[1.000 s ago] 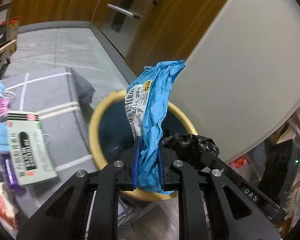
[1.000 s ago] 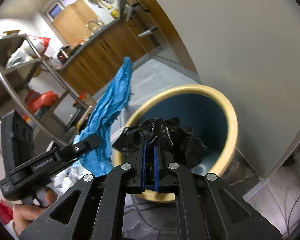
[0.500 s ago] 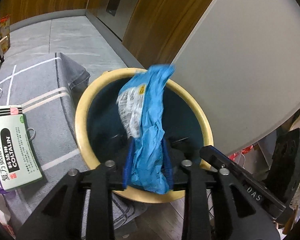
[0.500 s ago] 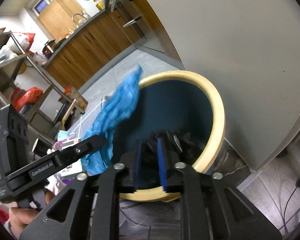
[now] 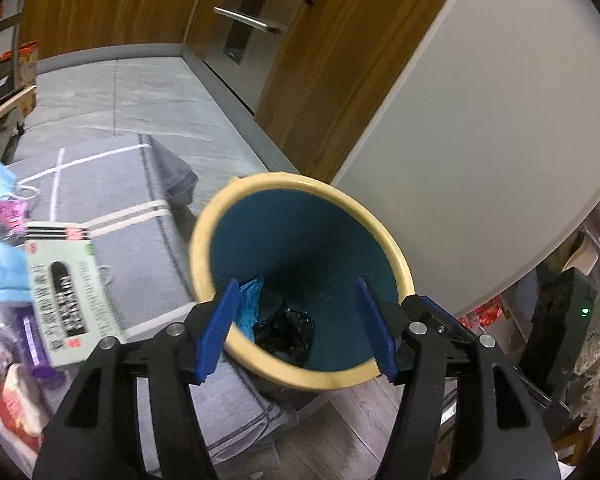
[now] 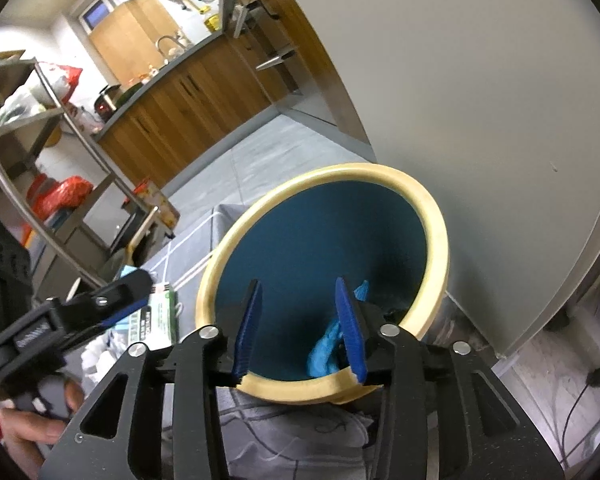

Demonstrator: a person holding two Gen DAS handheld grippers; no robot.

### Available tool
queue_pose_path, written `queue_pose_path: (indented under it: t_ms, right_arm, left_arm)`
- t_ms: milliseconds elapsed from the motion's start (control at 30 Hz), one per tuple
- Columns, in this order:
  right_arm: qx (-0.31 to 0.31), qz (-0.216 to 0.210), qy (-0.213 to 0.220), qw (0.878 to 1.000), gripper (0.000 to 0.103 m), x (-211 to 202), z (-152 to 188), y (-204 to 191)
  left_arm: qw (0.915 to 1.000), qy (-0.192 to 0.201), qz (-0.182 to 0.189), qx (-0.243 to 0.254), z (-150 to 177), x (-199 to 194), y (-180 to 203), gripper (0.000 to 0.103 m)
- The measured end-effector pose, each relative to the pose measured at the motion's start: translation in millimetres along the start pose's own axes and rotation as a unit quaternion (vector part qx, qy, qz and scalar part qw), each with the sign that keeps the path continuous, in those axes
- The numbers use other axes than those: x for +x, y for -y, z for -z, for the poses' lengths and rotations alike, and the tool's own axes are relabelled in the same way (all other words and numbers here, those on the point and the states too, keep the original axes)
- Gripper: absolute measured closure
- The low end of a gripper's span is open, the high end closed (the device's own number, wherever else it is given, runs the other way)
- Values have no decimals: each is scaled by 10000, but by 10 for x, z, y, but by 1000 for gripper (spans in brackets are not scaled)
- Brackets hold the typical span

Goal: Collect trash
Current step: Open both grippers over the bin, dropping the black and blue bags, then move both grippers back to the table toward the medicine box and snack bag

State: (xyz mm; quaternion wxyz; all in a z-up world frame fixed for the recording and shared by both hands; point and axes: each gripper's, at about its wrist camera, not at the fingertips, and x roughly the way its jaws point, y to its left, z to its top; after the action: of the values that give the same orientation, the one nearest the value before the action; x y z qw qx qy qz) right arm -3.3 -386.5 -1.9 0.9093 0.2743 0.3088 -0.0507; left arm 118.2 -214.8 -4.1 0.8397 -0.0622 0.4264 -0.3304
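Observation:
A round bin (image 5: 204, 232) with a cream rim and dark blue inside stands on the floor; it also shows in the right wrist view (image 6: 436, 232). A blue wrapper (image 5: 249, 303) and a black crumpled bag (image 5: 286, 330) lie at its bottom; the blue wrapper shows in the right wrist view (image 6: 324, 350). My left gripper (image 5: 298, 330) is open and empty above the bin's near rim. My right gripper (image 6: 300, 330) is open and empty over the bin. The left gripper shows at the left of the right wrist view (image 6: 112, 300).
A grey mat (image 5: 112, 184) lies left of the bin with a green-white box (image 5: 66, 292), blue packets (image 5: 4, 272) and other litter. A grey wall panel (image 5: 480, 120) stands right behind the bin. Wooden cabinets (image 5: 140, 4) and a metal shelf rack (image 6: 40, 152) stand further off.
Both grippers opened. The blue wrapper dropped from the left gripper and the black bag from the right gripper; both now lie inside the bin.

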Motion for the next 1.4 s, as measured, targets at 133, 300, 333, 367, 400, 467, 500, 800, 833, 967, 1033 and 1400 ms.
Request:
queue_pose_path:
  t_ms: [133,300,333,367,400,467,500,800,833,967,1033,1400]
  right_arm:
    - [-248,-26,22,9997,50,-13,42,-128]
    - [-662,-79,4,9978,39,-21,105,-320]
    - [-765,-86,-8,9970,38,-20,124,-359]
    - [-852,-96,-23,9963,38,-25,148,-396]
    - [-967,-104,-46,9952,37,-22,171,-444]
    - [-1195,-105,-77,9927,37,-22,224,-537]
    - [-1270,-118,-94,9918,36,-25,248,-575]
    - [-1641,-256,-382,9854,36,-10,417,-786]
    - [-1659,-273,-409,9849,36,-6,447,-817]
    - [-1751,-365,-546,9823,35,18,540,-942]
    - [-1780,-419,-624,9812,34,31,587,-1003]
    - [-1874,-543,-967,9760,34,159,742,-1236]
  left_arm:
    - [9996,175,-214,-73,108,-302,-156,40]
    - [9978,324,-549,-205,284,-694,-441,39]
    - [9974,344,-596,-229,305,-745,-492,39]
    - [9968,369,-655,-266,340,-820,-563,39]
    - [9964,386,-698,-287,363,-875,-610,39]
    - [9950,411,-855,-306,433,-1006,-735,39]
    - [9940,420,-956,-310,471,-1079,-816,38]
    - [9844,382,-1528,-780,788,-1510,-1483,39]
    - [9835,349,-1562,-842,844,-1530,-1553,39]
    - [9801,188,-1619,-1132,1079,-1477,-1737,39]
    - [9802,124,-1590,-1171,1157,-1413,-1755,39]
    - [9713,73,-2300,600,1161,-963,-1178,39]
